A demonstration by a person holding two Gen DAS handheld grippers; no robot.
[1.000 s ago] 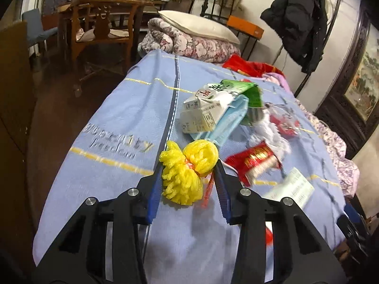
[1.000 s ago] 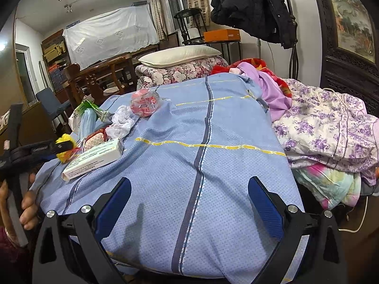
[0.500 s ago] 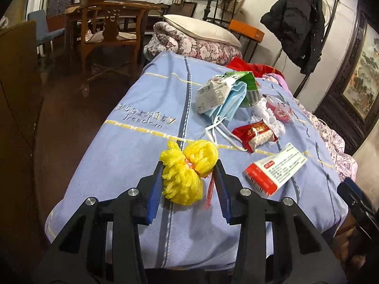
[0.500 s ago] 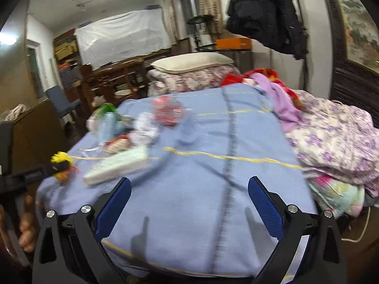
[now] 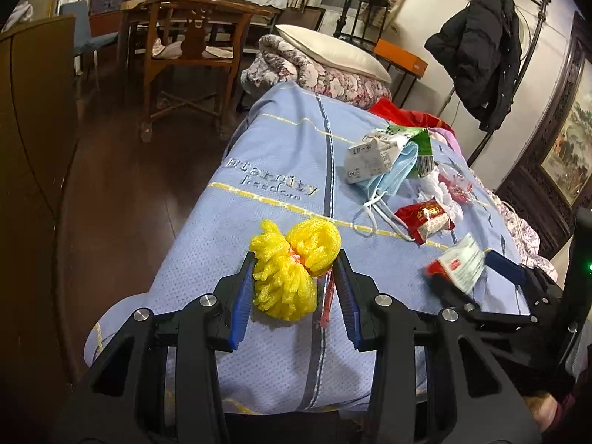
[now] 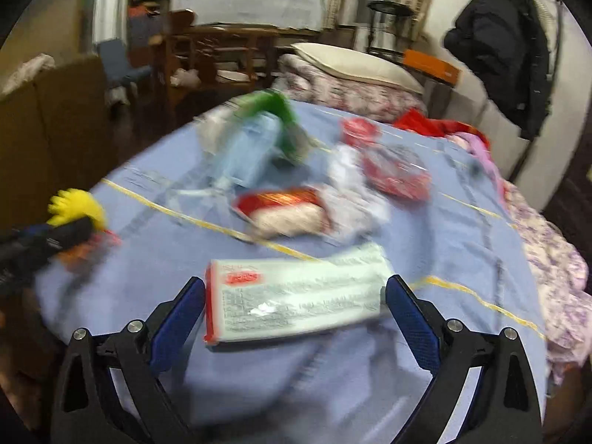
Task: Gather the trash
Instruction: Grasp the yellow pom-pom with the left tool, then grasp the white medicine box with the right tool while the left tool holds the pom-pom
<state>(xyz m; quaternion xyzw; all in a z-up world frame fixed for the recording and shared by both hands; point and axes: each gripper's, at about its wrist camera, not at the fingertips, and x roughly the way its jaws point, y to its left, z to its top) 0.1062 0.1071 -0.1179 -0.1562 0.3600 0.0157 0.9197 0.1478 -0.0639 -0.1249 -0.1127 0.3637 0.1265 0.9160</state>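
Observation:
My left gripper (image 5: pixel 294 259) is shut on a yellow foam net (image 5: pixel 292 273) and holds it above the near end of the blue bedsheet (image 5: pixel 281 155). In the blurred right wrist view my right gripper (image 6: pixel 296 285) stands open, its fingers on either side of a white-and-red box (image 6: pixel 296 299) lying on the sheet. The left wrist view shows the same box (image 5: pixel 458 262) at the right. Beyond it lie a red snack wrapper (image 6: pixel 285 207), a blue face mask (image 5: pixel 392 177), a milk carton (image 5: pixel 370 155), crumpled white tissue (image 6: pixel 351 199) and a red clear wrapper (image 6: pixel 392 174).
A wooden chair (image 5: pixel 185 55) and dark floor lie left of the bed, with a brown cabinet (image 5: pixel 33 118) at the far left. A folded quilt with a pillow (image 5: pixel 333 55) lies at the head. A black coat (image 5: pixel 481 55) hangs behind. A floral blanket (image 6: pixel 547 251) lies along the right.
My right gripper swung left across the bed and now straddles the white-and-red box. My left gripper drew back toward the bed's near end, still holding the yellow net.

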